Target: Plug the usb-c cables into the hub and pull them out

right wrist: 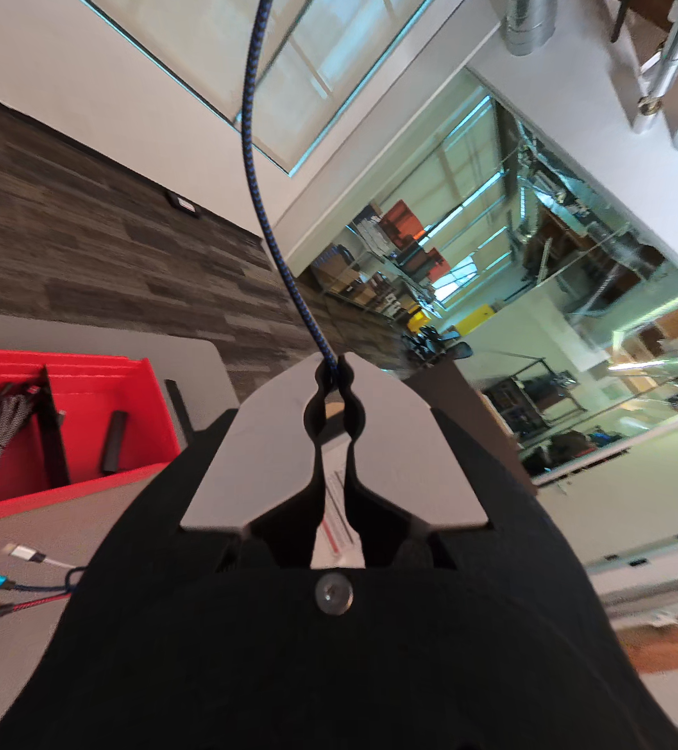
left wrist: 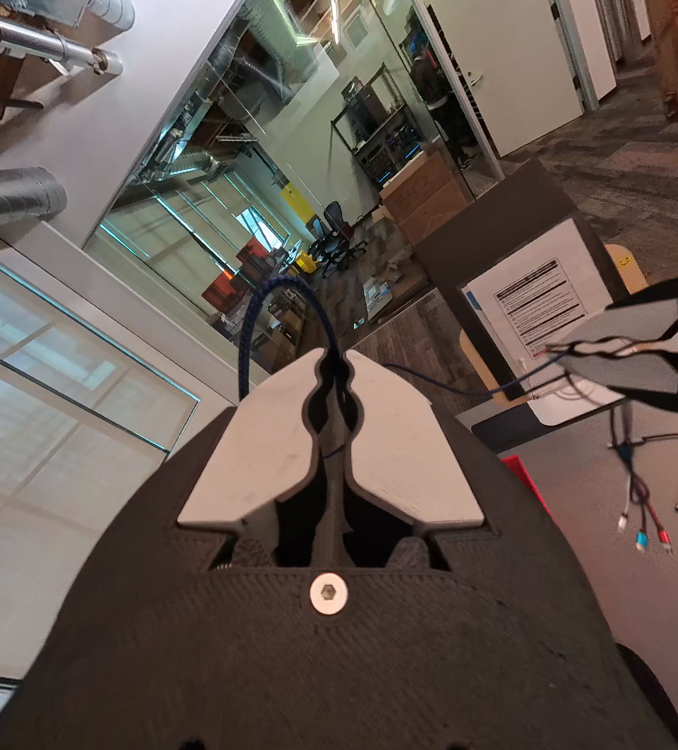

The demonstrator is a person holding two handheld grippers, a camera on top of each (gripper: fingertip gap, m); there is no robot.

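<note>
Cable (left wrist: 272, 308) is arching blue and braided out of your left gripper (left wrist: 334, 361), whose tips are pinching it; it's looking light and floppy, so judge grips near the plugs (left wrist: 641, 537) dangling at right. In the right wrist view, your right gripper (right wrist: 335, 365) is clamping the same cable (right wrist: 256, 162), which is rising limply overhead.

Left claw (left wrist: 334, 361) and right claw (right wrist: 335, 362) both aloft, tilted, fingertips pinched nearly together.
</note>
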